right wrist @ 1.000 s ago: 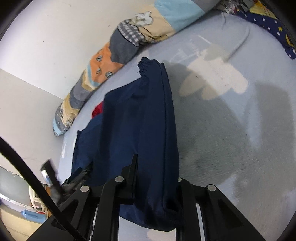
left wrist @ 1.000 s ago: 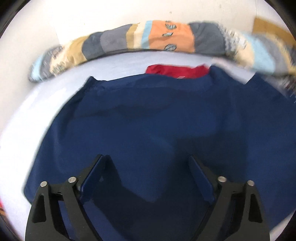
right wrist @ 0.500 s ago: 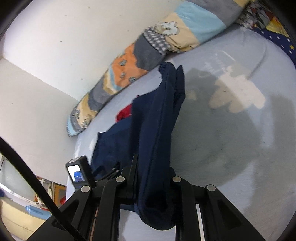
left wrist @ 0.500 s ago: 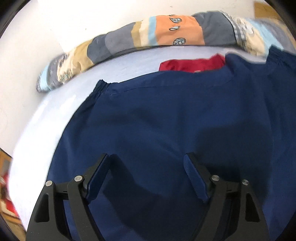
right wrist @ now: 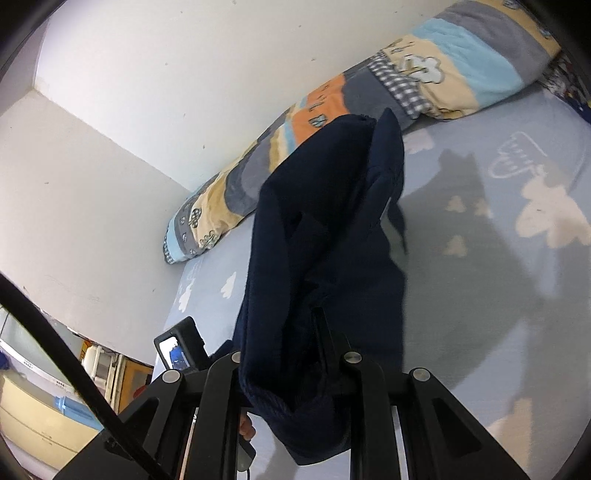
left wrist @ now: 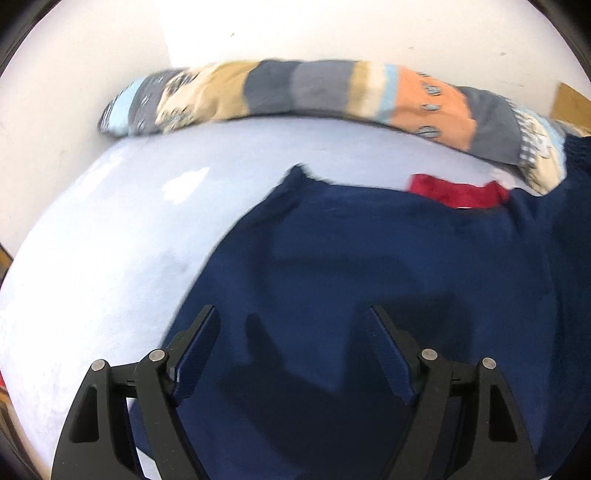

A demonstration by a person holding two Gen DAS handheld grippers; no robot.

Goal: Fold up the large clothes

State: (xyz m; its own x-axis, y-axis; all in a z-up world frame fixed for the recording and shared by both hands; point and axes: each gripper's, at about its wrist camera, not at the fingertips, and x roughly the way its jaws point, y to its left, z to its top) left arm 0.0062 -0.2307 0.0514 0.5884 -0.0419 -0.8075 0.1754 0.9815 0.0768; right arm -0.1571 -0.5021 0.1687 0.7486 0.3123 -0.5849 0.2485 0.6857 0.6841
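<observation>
Garment (left wrist: 388, 258) lies spread on the bed sheet (left wrist: 110, 258), right of centre in the left wrist view. A second cloth (left wrist: 454, 192) lies behind its far edge. Long pillow (left wrist: 314, 92) lies along the wall (left wrist: 295, 29), behind both.

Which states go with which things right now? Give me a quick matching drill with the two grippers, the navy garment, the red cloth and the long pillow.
Column one:
1. left gripper
2. right gripper
3. red cloth
4. long pillow

Column two:
A. lies along the wall at the far edge of the bed
B. shut on the navy garment, part of it lifted off the bed
C. peeks out past the garment's far edge
D. jaws apart above the spread fabric, gripping nothing

Pairs: 1-D, 2-B, 3-C, 4-A
</observation>
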